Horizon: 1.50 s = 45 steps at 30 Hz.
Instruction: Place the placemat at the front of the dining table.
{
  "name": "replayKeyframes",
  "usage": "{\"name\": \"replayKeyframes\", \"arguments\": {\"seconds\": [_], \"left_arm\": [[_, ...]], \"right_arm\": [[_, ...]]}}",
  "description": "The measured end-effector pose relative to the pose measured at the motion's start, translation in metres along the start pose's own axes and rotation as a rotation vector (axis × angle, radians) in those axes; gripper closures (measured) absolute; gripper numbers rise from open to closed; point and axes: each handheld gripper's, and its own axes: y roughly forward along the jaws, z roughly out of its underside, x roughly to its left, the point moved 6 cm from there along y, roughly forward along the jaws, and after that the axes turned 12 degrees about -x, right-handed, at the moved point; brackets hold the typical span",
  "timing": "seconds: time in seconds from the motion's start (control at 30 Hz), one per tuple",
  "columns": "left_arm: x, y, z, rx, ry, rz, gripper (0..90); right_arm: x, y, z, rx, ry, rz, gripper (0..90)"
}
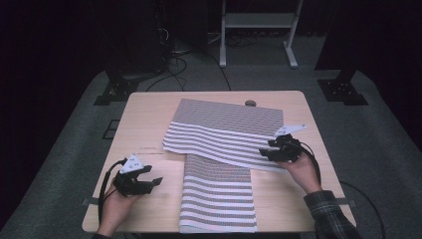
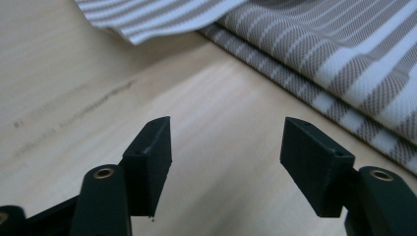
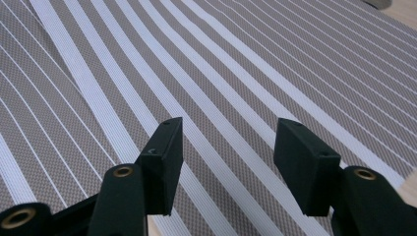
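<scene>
Looking like lab or recording room, not home. Light wooden desk (image 1: pixel 144 114) standing on grey carpet (image 1: pixel 74 129), dark surroundings. Black stand bases (image 1: pixel 115 89) sitting beside desk, cables (image 1: pixel 174 59) lying behind it, white metal frame (image 1: pixel 259 22) standing at back.

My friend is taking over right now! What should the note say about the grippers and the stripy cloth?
Left gripper: open, nothing between its jaws, over bare wood beside the cloth's left edge.
Right gripper: open, nothing held, over the cloth's right side.
Brown-and-white striped woven cloth: on the light wooden table, partly folded, one layer lying crosswise over a long strip that reaches the near edge.
Left to do, probably: finish folding and square it up.
</scene>
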Motion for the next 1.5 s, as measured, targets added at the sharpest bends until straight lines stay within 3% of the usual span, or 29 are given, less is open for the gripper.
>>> {"name": "replayKeyframes", "arguments": {"seconds": [0.17,0.27,0.5,0.67,0.87,1.07,1.3,1.5], "left_arm": [[0.012,0.011,-0.021,-0.013,0.02,-0.006,44.7],[0.019,0.017,-0.028,-0.027,0.006,-0.01,47.0],[0.039,0.046,-0.045,-0.016,-0.004,-0.004,58.5],[0.05,0.065,-0.051,-0.001,0.005,-0.016,61.6],[0.053,0.089,-0.042,0.034,-0.001,-0.018,57.9],[0.051,0.099,-0.03,0.077,-0.003,-0.013,55.0],[0.053,0.103,-0.02,0.113,-0.031,-0.011,54.1],[0.055,0.104,-0.019,0.111,-0.043,-0.006,53.2]], "right_arm": [[-0.006,-0.007,0.013,0.022,0.013,0.02,43.8],[-0.007,-0.009,0.019,0.028,0.015,0.029,44.7],[-0.011,-0.013,0.032,0.06,0.004,0.054,66.5],[-0.013,-0.013,0.035,0.073,0.014,0.067,70.6],[-0.014,-0.011,0.042,0.115,0.013,0.082,72.1],[-0.016,-0.009,0.046,0.151,0.001,0.104,74.5],[-0.019,-0.007,0.046,0.142,0.004,0.115,75.4],[-0.025,-0.004,0.045,0.12,0.028,0.12,74.9]]}}
